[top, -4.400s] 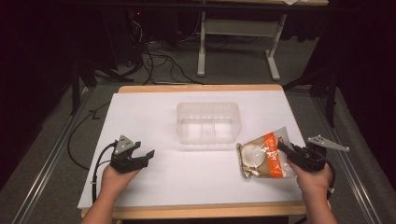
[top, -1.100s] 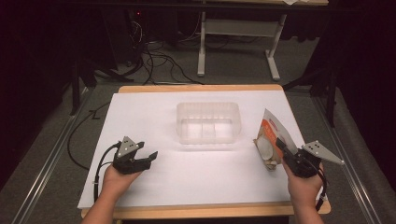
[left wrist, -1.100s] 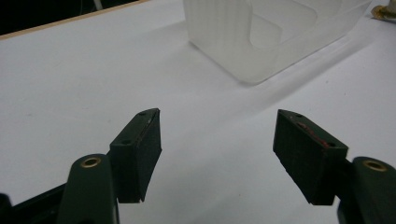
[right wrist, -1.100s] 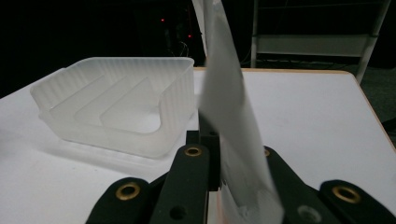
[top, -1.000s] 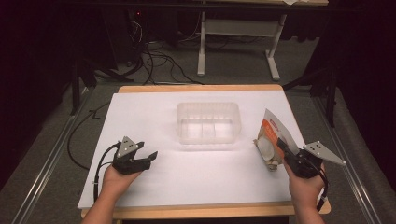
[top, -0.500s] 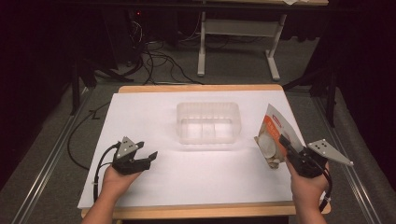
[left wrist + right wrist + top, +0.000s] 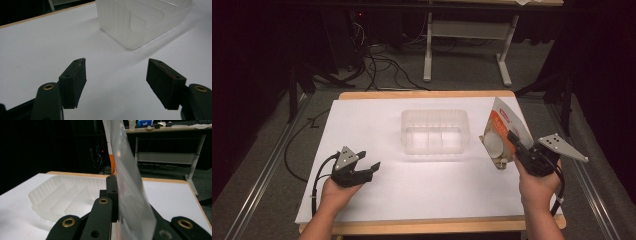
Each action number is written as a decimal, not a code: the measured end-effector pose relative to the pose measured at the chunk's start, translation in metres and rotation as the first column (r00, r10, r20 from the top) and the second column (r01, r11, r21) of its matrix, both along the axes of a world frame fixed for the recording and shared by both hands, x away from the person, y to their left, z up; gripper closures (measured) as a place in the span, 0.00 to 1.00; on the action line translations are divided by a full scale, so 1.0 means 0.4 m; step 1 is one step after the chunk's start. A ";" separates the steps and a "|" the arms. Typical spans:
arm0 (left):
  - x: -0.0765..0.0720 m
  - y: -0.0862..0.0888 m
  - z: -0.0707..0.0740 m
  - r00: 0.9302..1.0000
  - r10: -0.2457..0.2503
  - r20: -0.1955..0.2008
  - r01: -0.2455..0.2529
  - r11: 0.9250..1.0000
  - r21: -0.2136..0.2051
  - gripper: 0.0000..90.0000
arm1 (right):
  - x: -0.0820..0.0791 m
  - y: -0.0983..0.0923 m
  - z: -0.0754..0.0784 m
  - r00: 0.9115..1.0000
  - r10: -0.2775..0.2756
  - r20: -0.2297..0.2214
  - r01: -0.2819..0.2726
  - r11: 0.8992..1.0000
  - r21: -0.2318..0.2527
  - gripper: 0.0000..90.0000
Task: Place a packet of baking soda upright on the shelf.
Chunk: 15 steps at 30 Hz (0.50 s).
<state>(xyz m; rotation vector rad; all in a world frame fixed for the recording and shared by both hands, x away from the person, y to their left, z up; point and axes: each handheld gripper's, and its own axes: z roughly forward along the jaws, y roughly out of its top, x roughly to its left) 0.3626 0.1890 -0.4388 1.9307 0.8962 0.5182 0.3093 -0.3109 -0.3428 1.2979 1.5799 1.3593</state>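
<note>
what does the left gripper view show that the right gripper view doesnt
Left gripper view: the left tongs standing wide open with nothing between them, over bare white table cover, and a near corner of the clear plastic tray.

Right gripper view: the right tongs shut on a clear snack packet held upright on edge, with an orange patch behind it, plus a desk in the dark room beyond.

Both: the ribbed clear plastic tray with its dividers, sitting on the white-covered table with a wooden edge.
</note>
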 end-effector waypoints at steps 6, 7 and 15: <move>0.004 0.003 0.000 1.000 0.001 -0.003 -0.001 1.000 -0.003 0.36 | 0.016 0.023 0.049 0.999 0.014 0.036 -0.013 1.000 -0.001 1.00; 0.004 0.004 0.001 1.000 0.001 -0.003 -0.001 1.000 -0.003 0.36 | 0.016 0.023 0.049 0.999 0.014 0.036 -0.013 1.000 -0.001 1.00; 0.002 0.002 0.002 1.000 0.000 -0.003 0.000 1.000 -0.006 0.36 | 0.028 0.045 0.091 0.997 0.042 0.063 -0.044 0.999 0.017 1.00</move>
